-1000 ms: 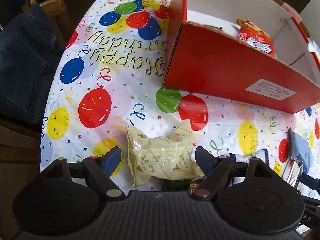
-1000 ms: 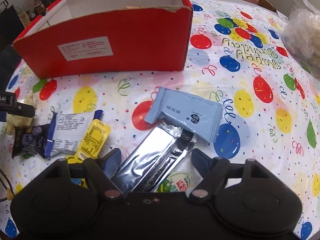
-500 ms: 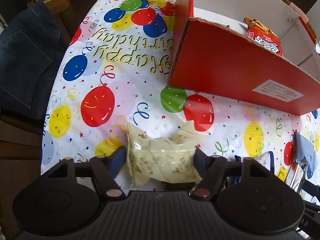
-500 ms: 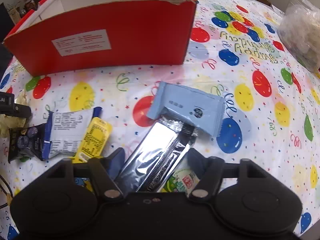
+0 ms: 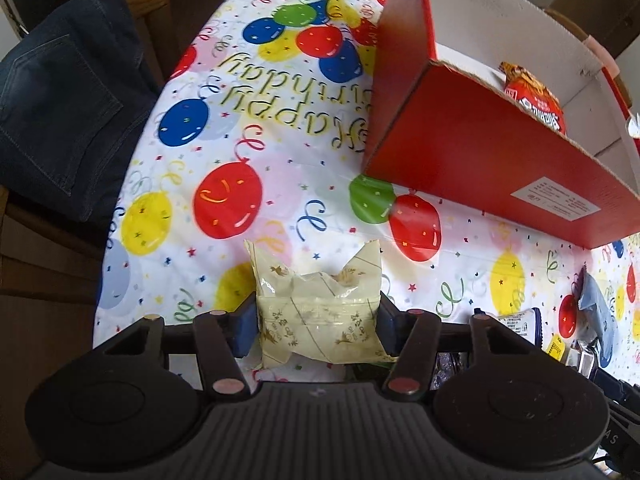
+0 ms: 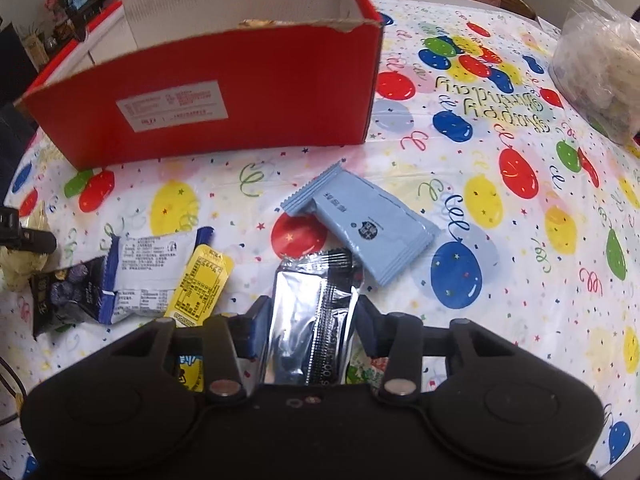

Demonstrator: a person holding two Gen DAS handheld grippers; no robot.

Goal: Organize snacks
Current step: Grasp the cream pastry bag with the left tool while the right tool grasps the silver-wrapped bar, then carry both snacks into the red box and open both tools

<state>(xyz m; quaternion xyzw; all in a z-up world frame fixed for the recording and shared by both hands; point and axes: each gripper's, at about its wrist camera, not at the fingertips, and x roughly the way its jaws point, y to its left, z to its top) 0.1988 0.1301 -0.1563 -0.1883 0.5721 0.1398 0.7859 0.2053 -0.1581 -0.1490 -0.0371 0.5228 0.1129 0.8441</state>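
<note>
Left wrist view: a cream-coloured snack packet (image 5: 318, 312) with gold print lies on the tabletop (image 5: 280, 200) near its front edge, in front of the red box. The left claw (image 5: 316, 326) points steeply down over it; its blue pads sit against the packet's two sides, and the jaws are closing on it. The packet's far corners stick up and its film is creased.

Right wrist view: a silver foil packet (image 6: 312, 312) with a black strip down its length lies on the tabletop between the blue pads of the right claw (image 6: 310, 326). The jaws are closing and both pads meet the packet's edges. A pale blue wrapper (image 6: 360, 224) lies just beyond it, their near ends touching or overlapping. To the left sit a yellow sachet (image 6: 202, 284), a white packet with blue ends (image 6: 148, 272) and a dark packet (image 6: 64, 296), clustered and overlapping. A green-and-white wrapper (image 6: 366, 372) shows partly under the claw's right finger.

Surroundings: a red cardboard box (image 6: 224, 100) with a white label and white interior stands open-topped farther back on the tabletop; in the left view a red-orange snack bag (image 5: 534, 98) shows inside it. The tabletop carries a balloon-printed birthday cloth. A clear bag of pale items (image 6: 600, 60) rests at the far right. Dark denim (image 5: 60, 112) hangs over a wooden chair (image 5: 144, 0) beside the tabletop's left edge.
</note>
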